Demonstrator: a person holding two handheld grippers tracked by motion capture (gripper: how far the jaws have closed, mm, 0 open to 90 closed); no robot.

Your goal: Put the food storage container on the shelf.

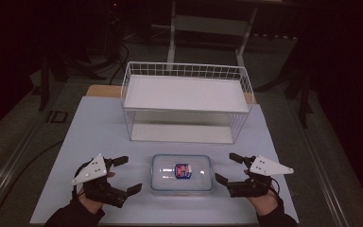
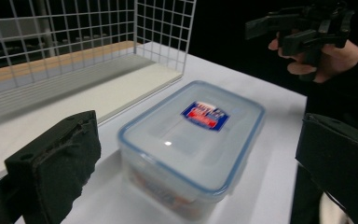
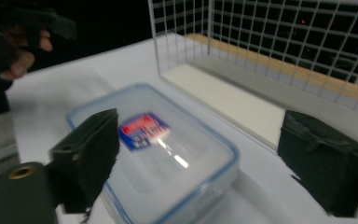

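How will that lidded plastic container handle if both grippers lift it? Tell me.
The plastic container looks rigid, so it should keep its shape. Its smooth, glossy lid and walls may slip against the jaws. It sits low and flat on the table, so it is unlikely to tip or roll.
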